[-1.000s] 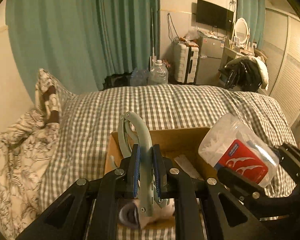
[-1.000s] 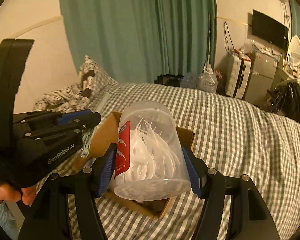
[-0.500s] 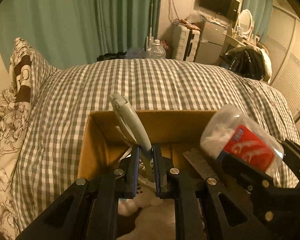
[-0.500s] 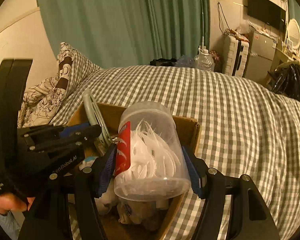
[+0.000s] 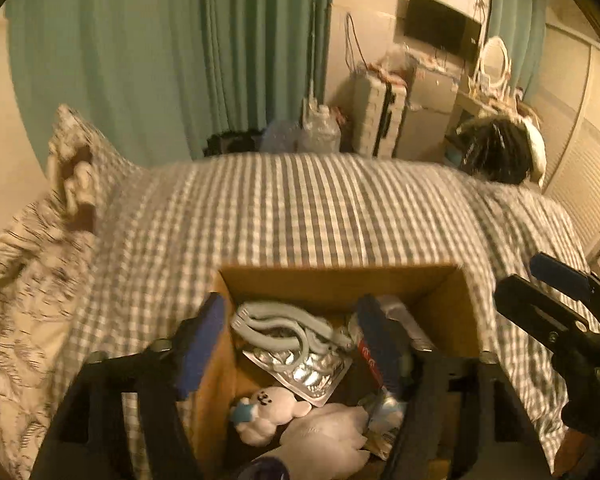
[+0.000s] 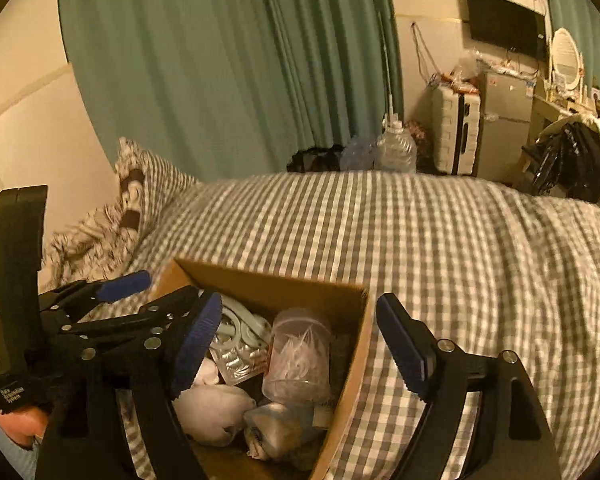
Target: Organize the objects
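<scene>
A cardboard box [image 5: 332, 284] sits on the checked bed; it also shows in the right wrist view [image 6: 284, 286]. Inside lie the pale green clip [image 5: 276, 326], a foil blister pack [image 5: 300, 370], a white plush toy [image 5: 268, 404] and the clear jar of white picks [image 6: 300, 360]. My left gripper [image 5: 290, 344] is open and empty just above the box. My right gripper [image 6: 300, 344] is open and empty above the jar. The left gripper's fingers [image 6: 128, 284] show at the left of the right wrist view.
A checked duvet [image 5: 320, 208] covers the bed, with patterned pillows [image 5: 72, 168] at the left. Teal curtains [image 6: 228, 64], a water jug [image 6: 394, 150], a suitcase [image 6: 456, 136] and a cluttered dresser stand beyond the bed.
Both grippers have opened. The green clip has dropped from the left gripper into the box, and the jar of picks has dropped from the right gripper into the box.
</scene>
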`<state>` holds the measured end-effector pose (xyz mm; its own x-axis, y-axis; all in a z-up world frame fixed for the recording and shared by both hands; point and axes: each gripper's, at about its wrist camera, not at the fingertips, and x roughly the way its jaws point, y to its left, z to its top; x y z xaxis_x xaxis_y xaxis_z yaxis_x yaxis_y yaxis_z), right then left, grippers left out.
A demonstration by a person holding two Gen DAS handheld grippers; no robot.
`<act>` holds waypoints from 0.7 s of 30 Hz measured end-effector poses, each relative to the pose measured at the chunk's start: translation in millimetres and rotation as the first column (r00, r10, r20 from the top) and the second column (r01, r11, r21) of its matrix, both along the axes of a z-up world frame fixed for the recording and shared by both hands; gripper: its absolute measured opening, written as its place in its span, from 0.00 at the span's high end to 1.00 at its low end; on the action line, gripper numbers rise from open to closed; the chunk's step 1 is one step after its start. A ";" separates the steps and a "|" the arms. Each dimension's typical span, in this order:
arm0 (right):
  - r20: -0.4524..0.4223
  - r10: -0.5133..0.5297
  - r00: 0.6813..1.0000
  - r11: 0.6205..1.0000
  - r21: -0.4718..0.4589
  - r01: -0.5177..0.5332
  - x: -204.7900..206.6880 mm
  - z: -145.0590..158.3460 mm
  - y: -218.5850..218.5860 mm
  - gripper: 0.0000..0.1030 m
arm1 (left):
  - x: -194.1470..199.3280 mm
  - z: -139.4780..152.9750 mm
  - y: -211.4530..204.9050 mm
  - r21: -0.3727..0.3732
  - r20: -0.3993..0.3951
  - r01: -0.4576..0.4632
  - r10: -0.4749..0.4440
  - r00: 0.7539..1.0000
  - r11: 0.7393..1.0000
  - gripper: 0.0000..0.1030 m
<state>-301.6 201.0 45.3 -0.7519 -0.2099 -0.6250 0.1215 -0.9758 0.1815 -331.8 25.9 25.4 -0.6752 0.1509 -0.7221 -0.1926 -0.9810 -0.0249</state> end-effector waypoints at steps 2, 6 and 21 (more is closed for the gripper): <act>-0.040 -0.014 0.999 1.000 0.003 0.014 11.9 18.5 2.8 0.18 | 13.5 26.7 -4.5 0.019 -0.058 -0.013 0.014 0.998 1.000 0.18; -0.130 -0.034 0.991 0.998 0.038 0.040 47.0 63.2 3.1 0.15 | 40.9 72.8 -8.1 0.049 -0.148 -0.022 0.029 0.989 0.999 0.08; -0.383 -0.104 0.918 0.979 0.122 0.162 215.4 143.5 7.6 0.00 | 204.0 164.2 -13.3 0.008 -0.454 -0.021 0.022 0.891 1.000 0.00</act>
<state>-86.2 208.6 188.8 -0.9506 -0.0182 -0.3099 0.0190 -0.9998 0.0005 -127.8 12.7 189.5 -0.9324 0.1339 -0.3357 -0.1623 -0.9850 0.0578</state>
